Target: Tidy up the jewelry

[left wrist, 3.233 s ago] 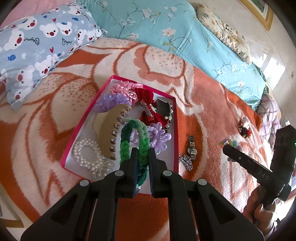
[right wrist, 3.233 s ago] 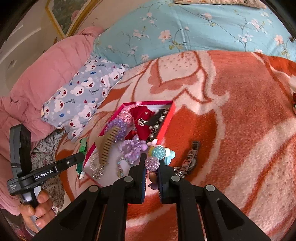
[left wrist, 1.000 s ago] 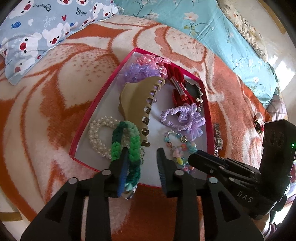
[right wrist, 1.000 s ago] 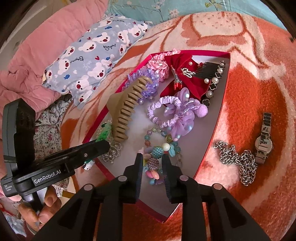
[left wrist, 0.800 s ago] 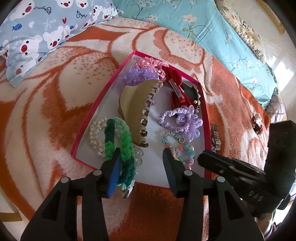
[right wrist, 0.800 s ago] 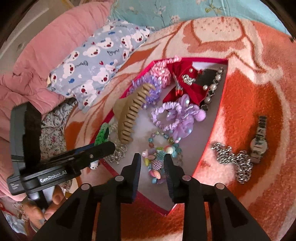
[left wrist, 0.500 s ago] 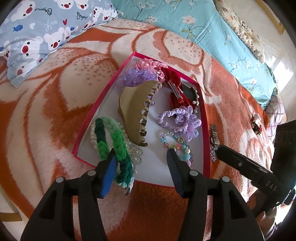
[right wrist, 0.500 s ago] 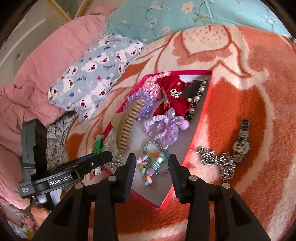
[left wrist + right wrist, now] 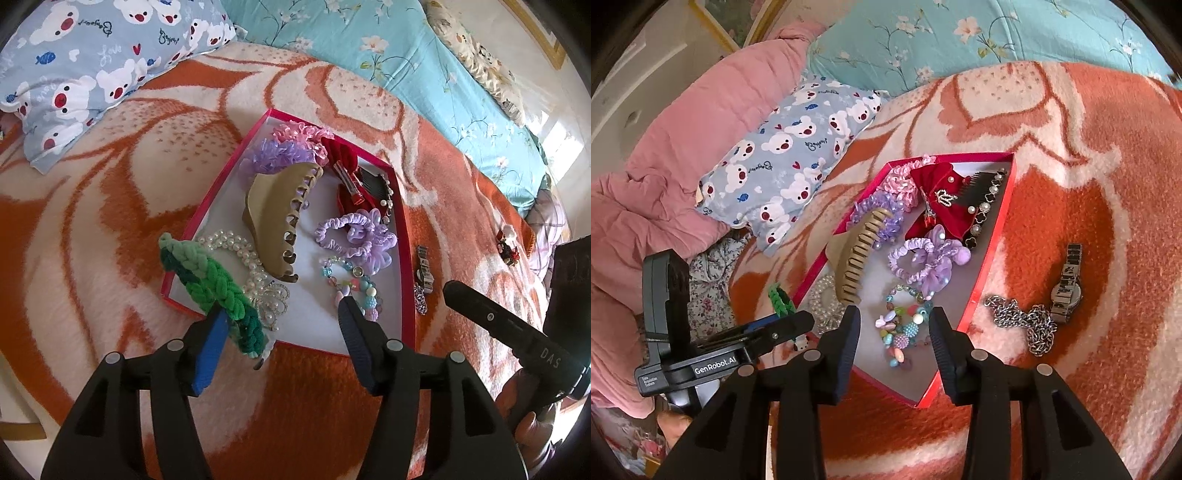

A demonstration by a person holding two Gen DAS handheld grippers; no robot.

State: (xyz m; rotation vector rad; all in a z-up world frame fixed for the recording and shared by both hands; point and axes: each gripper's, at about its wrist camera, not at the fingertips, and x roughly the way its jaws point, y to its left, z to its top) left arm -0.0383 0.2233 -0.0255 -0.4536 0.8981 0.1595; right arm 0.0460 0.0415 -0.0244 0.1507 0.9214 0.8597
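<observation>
Grippers angled down over box, jaws parted.

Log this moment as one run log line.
left gripper: open, just released green braided band on red tray edge | right gripper: open, beaded bracelet dropped in tray | watch, chain: on blanket

Left gripper jaws just opened wide, right gripper agape too — both empty, angled downward
</observation>
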